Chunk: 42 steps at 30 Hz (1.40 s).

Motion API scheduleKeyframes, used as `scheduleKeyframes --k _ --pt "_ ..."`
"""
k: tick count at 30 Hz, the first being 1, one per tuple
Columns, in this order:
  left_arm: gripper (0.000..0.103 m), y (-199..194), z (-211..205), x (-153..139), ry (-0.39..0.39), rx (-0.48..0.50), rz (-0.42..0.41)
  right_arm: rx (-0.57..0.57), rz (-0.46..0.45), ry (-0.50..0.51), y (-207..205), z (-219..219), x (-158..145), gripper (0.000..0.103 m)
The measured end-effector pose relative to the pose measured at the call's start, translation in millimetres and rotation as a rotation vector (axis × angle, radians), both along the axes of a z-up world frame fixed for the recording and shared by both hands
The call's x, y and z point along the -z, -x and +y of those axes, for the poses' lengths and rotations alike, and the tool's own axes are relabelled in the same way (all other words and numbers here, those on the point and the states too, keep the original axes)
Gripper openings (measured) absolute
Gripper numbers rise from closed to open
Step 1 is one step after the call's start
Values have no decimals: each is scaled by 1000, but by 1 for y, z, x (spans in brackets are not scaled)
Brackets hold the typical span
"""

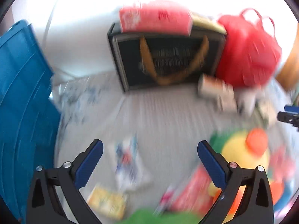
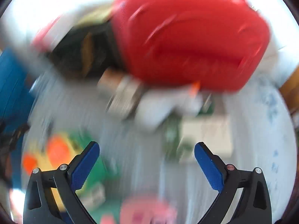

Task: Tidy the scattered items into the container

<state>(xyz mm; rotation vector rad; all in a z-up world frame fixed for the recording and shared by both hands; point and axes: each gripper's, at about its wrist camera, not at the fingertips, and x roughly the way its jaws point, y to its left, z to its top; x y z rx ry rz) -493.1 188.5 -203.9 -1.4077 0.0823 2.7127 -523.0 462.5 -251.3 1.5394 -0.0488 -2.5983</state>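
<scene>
Both views are motion-blurred. A dark basket (image 1: 168, 59) with tan handles stands at the back of a grey striped cloth; it also shows in the right wrist view (image 2: 82, 56). A pink box (image 1: 155, 21) lies across its rim. My left gripper (image 1: 150, 145) is open and empty above scattered items: a white packet (image 1: 129, 164), a yellow packet (image 1: 107, 203), a red packet (image 1: 192, 192) and a yellow-and-orange toy (image 1: 246, 149). My right gripper (image 2: 146, 147) is open and empty above the cloth, near a green-and-white box (image 2: 201, 138).
A red bag (image 1: 246, 56) sits right of the basket and fills the top of the right wrist view (image 2: 186, 43). A blue bin (image 1: 22, 102) stands at the left. Small boxes (image 1: 214, 87) lie in front of the bag. The other gripper (image 1: 288, 116) shows at the right edge.
</scene>
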Motion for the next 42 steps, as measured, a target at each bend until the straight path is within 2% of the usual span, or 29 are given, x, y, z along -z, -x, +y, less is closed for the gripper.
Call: scheduleKeyframes --k 2,3,6,8,9,10,11,13,15,17,19,21,23,24,25,27,30,32,33,35,37,38,40,41,42 --pt "103 29 19 1 28 3 29 80 14 -14 32 1 6 103" --pt "103 41 29 3 51 3 38 77 3 -7 55 2 9 103" --pt "103 69 43 17 75 -10 16 42 -7 62 81 -24 28 100" --pt "103 79 38 28 109 -46 -3 30 18 51 94 -46 40 89" --pt "103 81 31 33 118 -65 -15 31 31 38 100 -53 47 75" --pt "103 81 22 38 120 -85 -33 29 33 27 106 -61 54 74" --pt "103 81 12 44 118 -101 -51 18 32 27 114 -68 61 76" --pt "103 83 -11 54 127 -137 -71 19 36 42 120 -80 69 103" --pt "103 83 -29 65 140 -168 -91 -48 -13 29 124 -96 85 102" --pt "103 80 -44 70 113 -198 -115 -131 -43 -105 115 -113 96 93" --pt "103 73 -51 68 54 -192 -122 -273 -84 -128 90 -127 93 90" --pt "103 67 -46 62 29 -149 -109 -390 -152 -65 59 -129 78 81" --pt "103 62 -32 53 16 -85 -89 -440 -235 72 29 -116 57 78" --pt "103 61 -22 48 6 -50 -81 -428 -229 100 18 -105 44 79" --pt "103 61 -12 45 -5 -21 -75 -394 -206 110 10 -88 31 85" --pt "103 65 14 41 -13 25 -71 -272 -139 83 5 -48 13 92" --pt "103 80 62 38 -18 72 -57 -57 -54 13 16 10 5 92" --pt "103 96 90 44 -40 95 -74 43 -26 -46 30 38 13 92" --pt "103 105 103 50 -41 122 -93 68 -37 -43 65 45 18 92" --pt "103 118 127 60 -3 155 -101 130 -57 -8 79 67 38 93" --pt "103 132 146 71 27 196 -115 194 -37 7 91 87 52 94" --pt "103 138 153 78 37 209 -140 229 -26 43 82 108 46 94" --pt "101 148 166 100 91 240 -232 253 -70 142 92 117 68 91" --pt "98 149 169 112 141 241 -272 236 -110 129 95 112 79 93" --pt "94 147 168 119 155 234 -273 171 -87 18 95 93 83 85"
